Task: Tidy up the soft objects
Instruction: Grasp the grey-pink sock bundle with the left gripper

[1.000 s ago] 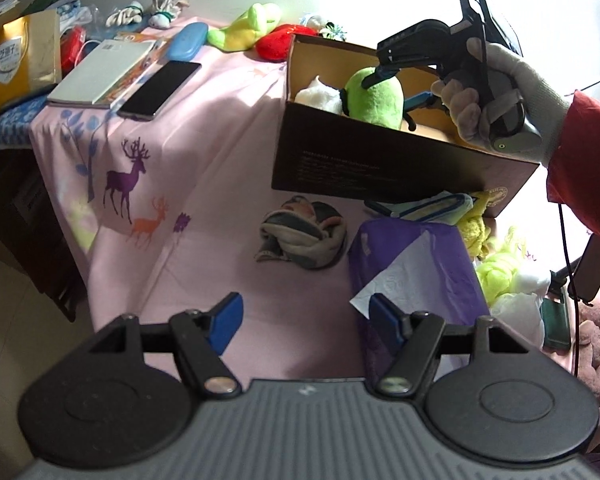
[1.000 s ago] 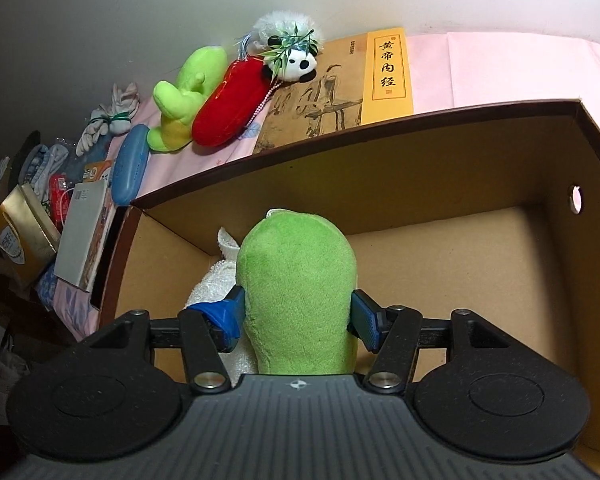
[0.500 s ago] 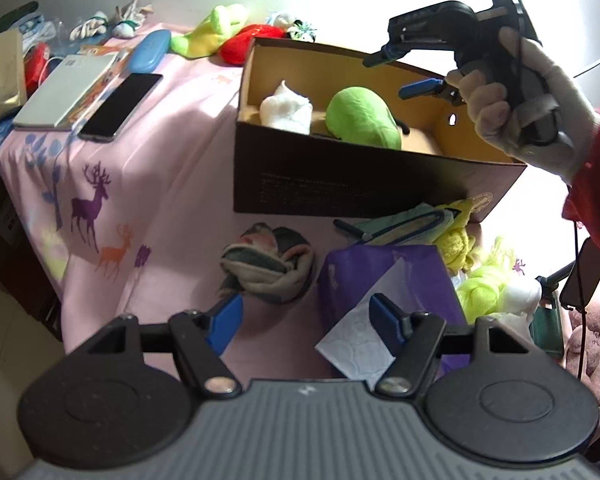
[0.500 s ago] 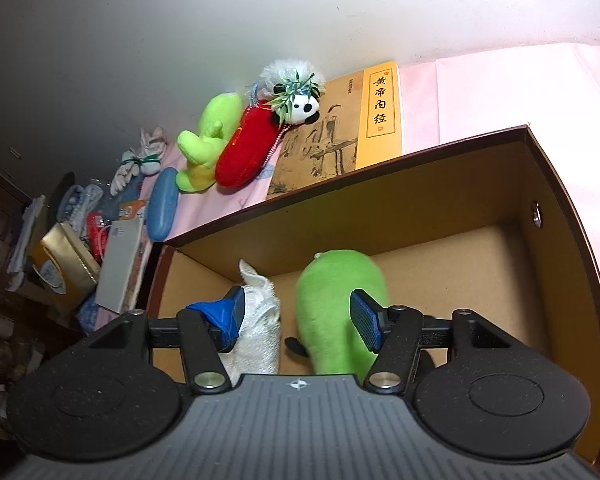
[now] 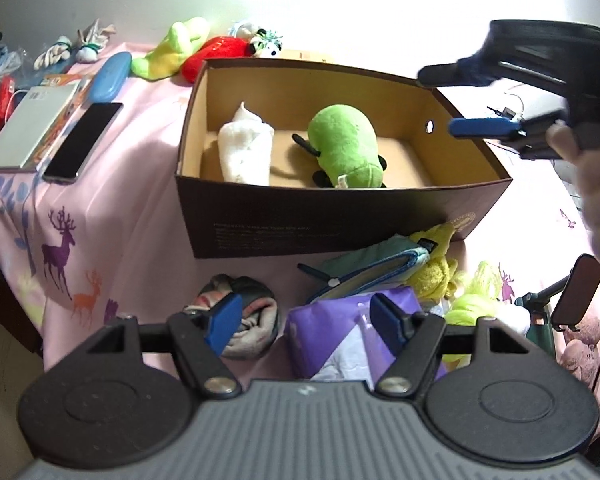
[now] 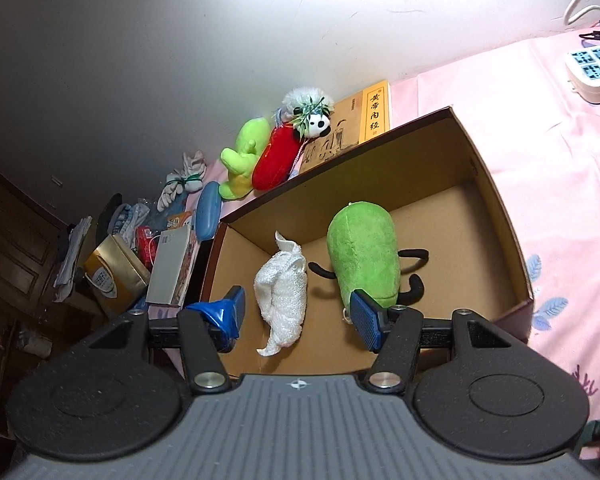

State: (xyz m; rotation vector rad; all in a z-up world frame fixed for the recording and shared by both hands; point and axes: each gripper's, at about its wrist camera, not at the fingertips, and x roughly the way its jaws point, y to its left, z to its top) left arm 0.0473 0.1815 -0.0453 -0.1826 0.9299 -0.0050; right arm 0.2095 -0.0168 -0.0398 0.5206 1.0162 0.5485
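A brown cardboard box (image 5: 320,220) (image 6: 512,240) stands on the pink tablecloth. Inside lie a green plush toy (image 5: 346,148) (image 6: 364,256) and a rolled white towel (image 5: 246,150) (image 6: 282,300). My right gripper (image 6: 298,320) (image 5: 456,100) is open and empty, raised above the box's near right side. My left gripper (image 5: 306,322) is open and empty, low in front of the box, above a grey rolled cloth (image 5: 248,328) and a purple pack (image 5: 340,332). Yellow and lime soft toys (image 5: 456,280) lie at the box's front right.
A lime plush (image 5: 176,50), red plush (image 5: 216,56) and panda toy (image 5: 264,42) lie behind the box beside a yellow book (image 6: 376,114). A phone (image 5: 82,142), notebook (image 5: 28,128) and blue case (image 5: 110,82) lie left. A power strip (image 6: 592,68) lies far right.
My right gripper opened, let the green plush drop into the box, and rose up and away. My left gripper moved closer to the table in front of the box.
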